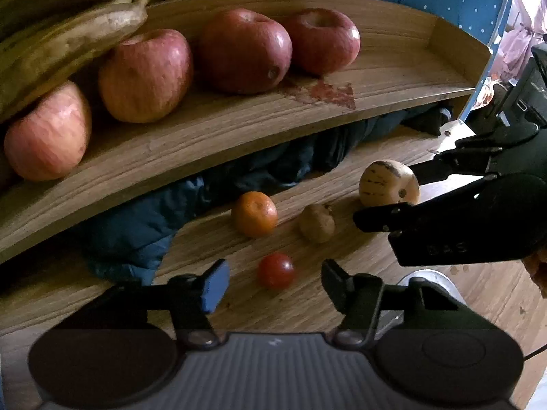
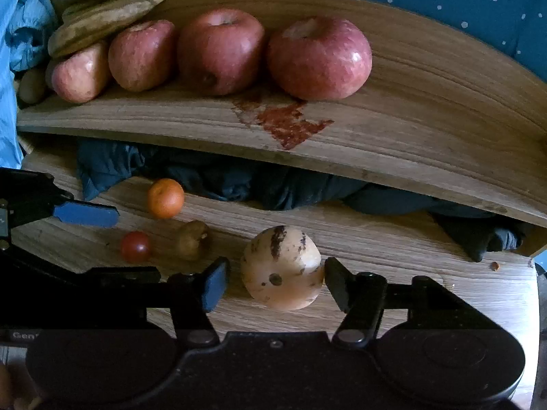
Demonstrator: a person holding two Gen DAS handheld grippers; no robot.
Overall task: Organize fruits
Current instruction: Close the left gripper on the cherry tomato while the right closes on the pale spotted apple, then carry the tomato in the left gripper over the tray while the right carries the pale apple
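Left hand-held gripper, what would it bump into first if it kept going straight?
Probably the small red tomato, sitting between the left hand-held gripper fingers, untouched. Past it lies the wooden table; depth is hard to judge.

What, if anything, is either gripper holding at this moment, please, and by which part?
Nothing yet. The left gripper straddles the cherry tomato without touching it; the right gripper brackets the pale striped fruit at its sides, with gaps still visible.

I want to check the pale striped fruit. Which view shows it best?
The right wrist view: the pale fruit sits large and central between the right gripper fingers. The left wrist view shows it smaller, at the right, partly behind that gripper.
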